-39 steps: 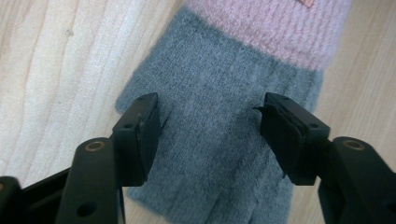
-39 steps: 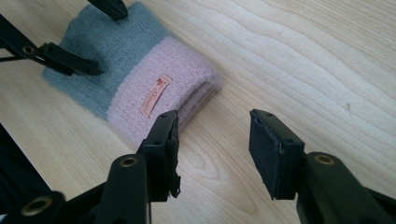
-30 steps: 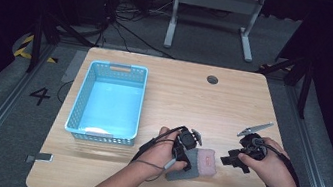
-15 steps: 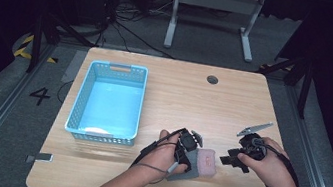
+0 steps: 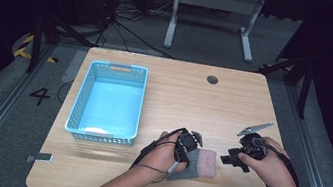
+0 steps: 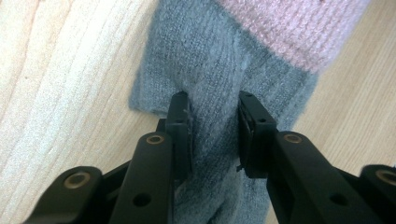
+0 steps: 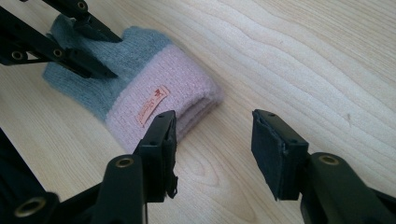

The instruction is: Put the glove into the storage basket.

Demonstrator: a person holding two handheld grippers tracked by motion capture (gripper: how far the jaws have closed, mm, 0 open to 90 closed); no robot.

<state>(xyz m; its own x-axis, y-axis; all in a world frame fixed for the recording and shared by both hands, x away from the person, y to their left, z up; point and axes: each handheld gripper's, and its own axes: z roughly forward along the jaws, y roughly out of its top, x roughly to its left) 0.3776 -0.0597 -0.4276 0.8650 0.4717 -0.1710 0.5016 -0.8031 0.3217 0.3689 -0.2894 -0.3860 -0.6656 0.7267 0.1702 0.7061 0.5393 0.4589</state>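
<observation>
A knitted glove lies on the wooden table near its front edge, its cuff pink with a small label and the rest grey. My left gripper comes down on the grey end, and its jaws pinch a raised fold of the knit. From the right gripper view the left gripper's black fingers rest on that grey part. My right gripper stands open just right of the pink cuff, low over the table, with nothing between its pads.
A light-blue plastic basket stands on the left half of the table. A round cable hole sits near the far edge. Bare wood lies between the basket and the hands and beyond the right gripper.
</observation>
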